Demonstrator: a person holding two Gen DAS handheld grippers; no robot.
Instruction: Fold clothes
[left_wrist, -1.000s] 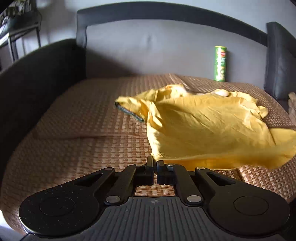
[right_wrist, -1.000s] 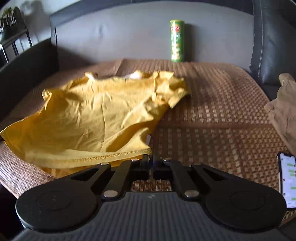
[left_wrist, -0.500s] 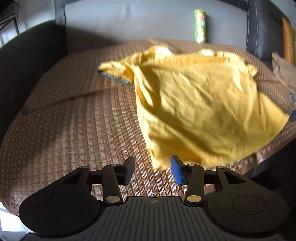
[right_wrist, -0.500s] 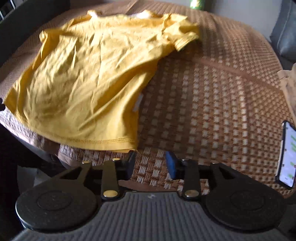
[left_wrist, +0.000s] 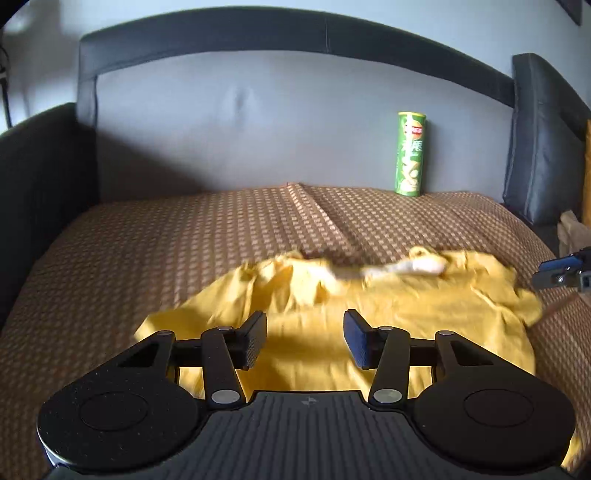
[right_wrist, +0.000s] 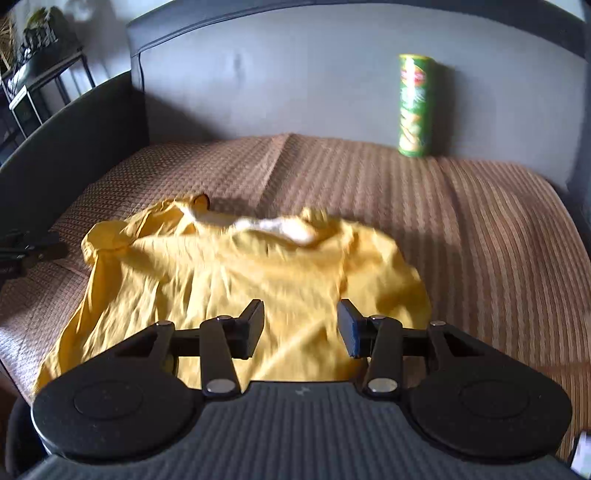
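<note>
A yellow shirt (left_wrist: 369, 306) lies spread and wrinkled on the brown woven mat (left_wrist: 184, 236) of a sofa, its white collar (left_wrist: 406, 267) toward the backrest. My left gripper (left_wrist: 304, 339) is open over the shirt's near-left part, with nothing between its fingers. The right gripper's dark tip (left_wrist: 561, 275) pokes in at the right edge, just off the right sleeve. In the right wrist view the shirt (right_wrist: 240, 288) fills the middle and my right gripper (right_wrist: 301, 328) stands open above its lower right part, holding nothing. The left gripper (right_wrist: 26, 251) shows at the left edge.
A tall green snack can (left_wrist: 410, 153) stands upright against the grey backrest (left_wrist: 240, 129), beyond the shirt. A dark armrest (left_wrist: 37, 166) bounds the left, a dark cushion (left_wrist: 543, 147) the right. Beige cloth (left_wrist: 572, 232) lies at far right. A side table (right_wrist: 40, 74) stands beyond the sofa.
Both grippers were shut by the shirt's hem a second ago and have since opened. Both have moved forward over the shirt, which now lies flatter on the mat.
</note>
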